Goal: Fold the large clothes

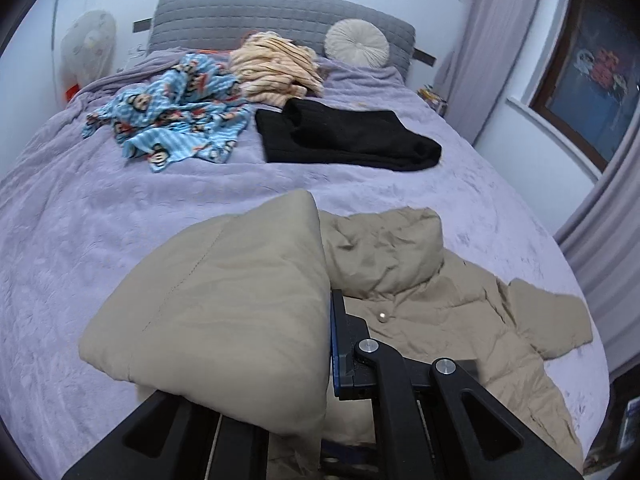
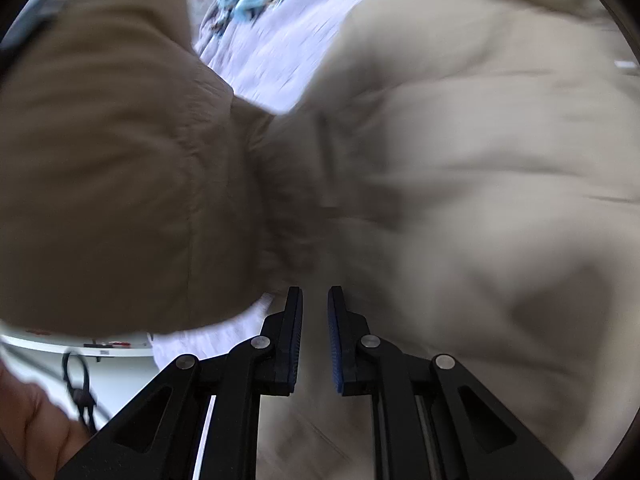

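A beige padded jacket (image 1: 420,304) lies spread on the near part of a bed covered with a lilac blanket (image 1: 120,208). The left tool (image 1: 326,344) is clamped shut on a thick fold of the jacket, which bulges up in front of its camera and hides one finger; the other finger (image 1: 344,344), black with a blue pad, shows beside the cloth. Farther up the bed lie a folded black garment (image 1: 344,140), a crumpled blue cartoon-print garment (image 1: 172,116) and a cream striped garment (image 1: 276,68), with a round cushion (image 1: 356,44) against the grey headboard (image 1: 240,16). In the blurred right wrist view, the right tool (image 2: 315,336) stands narrow over the jacket, a small gap between its pads; whether cloth is pinched there cannot be told.
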`<state>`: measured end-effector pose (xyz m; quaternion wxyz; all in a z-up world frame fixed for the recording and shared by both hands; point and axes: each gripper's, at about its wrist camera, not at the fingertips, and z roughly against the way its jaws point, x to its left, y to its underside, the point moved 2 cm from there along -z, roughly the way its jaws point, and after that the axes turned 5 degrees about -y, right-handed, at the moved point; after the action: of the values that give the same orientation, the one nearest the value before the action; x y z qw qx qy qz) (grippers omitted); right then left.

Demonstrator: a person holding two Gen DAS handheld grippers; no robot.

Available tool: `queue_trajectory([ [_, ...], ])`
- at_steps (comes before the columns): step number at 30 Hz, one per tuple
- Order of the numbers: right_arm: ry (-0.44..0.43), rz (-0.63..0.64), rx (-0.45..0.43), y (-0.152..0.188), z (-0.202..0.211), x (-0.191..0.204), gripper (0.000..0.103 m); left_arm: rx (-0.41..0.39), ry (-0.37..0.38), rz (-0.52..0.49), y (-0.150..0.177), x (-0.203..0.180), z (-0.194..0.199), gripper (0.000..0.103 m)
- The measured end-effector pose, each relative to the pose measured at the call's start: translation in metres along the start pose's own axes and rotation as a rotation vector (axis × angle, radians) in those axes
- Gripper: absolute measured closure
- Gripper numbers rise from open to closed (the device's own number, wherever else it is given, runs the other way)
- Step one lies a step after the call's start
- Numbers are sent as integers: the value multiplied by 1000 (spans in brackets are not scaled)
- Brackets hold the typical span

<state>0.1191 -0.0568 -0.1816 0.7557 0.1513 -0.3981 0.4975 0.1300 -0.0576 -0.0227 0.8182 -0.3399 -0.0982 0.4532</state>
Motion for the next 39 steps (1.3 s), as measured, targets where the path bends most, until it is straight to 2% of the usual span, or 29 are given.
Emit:
queue_trajectory([
  [3, 127, -11, -74, 15, 61, -40, 89, 53, -53, -121, 20, -55, -41, 94],
  [6, 239, -64, -144, 32, 115, -83, 89, 123, -147, -230, 56, -91, -84, 94],
  [10, 305, -125, -196, 49, 152, -121, 89, 180, -232, -320, 96, -103, -112, 93],
  [12, 286, -147, -198, 53, 164, -124, 89, 173, -237, -352, 105, -104, -107, 78],
  [13, 277, -148, -198, 57, 173, -126, 89, 171, -216, -357, 107, -106, -103, 43],
  [14, 274, -144, -198, 57, 173, -128, 89, 156, -218, -354, 107, -107, -96, 15],
  [15, 274, -141, -199, 51, 174, -129, 88, 122, -221, -354, 106, -109, -87, 10],
  [20, 269, -143, -203, 46, 194, -141, 88, 133, -128, -314, 95, -94, -44, 9],
  [23, 328, -109, -189, 48, 205, -132, 87, 99, -89, -221, 84, -57, -8, 9],
  [24, 356, -78, -189, 46, 207, -124, 84, 93, -95, -188, 80, -41, 0, 9],
  [26, 403, 5, -193, 40, 207, -100, 57, 57, -179, -88, 74, 0, 15, 9],
  [27, 419, 52, -201, 36, 206, -87, 27, 36, -258, -27, 72, 25, 20, 9],
  [28, 431, 109, -214, 32, 203, -69, 15, 31, -327, 27, 65, 51, 16, 9],
  [30, 443, 266, -228, 23, 190, -27, 15, 74, -390, 133, 66, 93, 3, 9],
  [33, 543, 509, -212, 13, 151, 30, 15, 171, -402, 242, 82, 134, -28, 9],
  [36, 620, 650, -150, 2, 101, 62, 15, 233, -416, 257, 104, 144, -51, 9],
  [39, 726, 761, -107, -5, 56, 69, 15, 229, -433, 234, 116, 139, -59, 9],
])
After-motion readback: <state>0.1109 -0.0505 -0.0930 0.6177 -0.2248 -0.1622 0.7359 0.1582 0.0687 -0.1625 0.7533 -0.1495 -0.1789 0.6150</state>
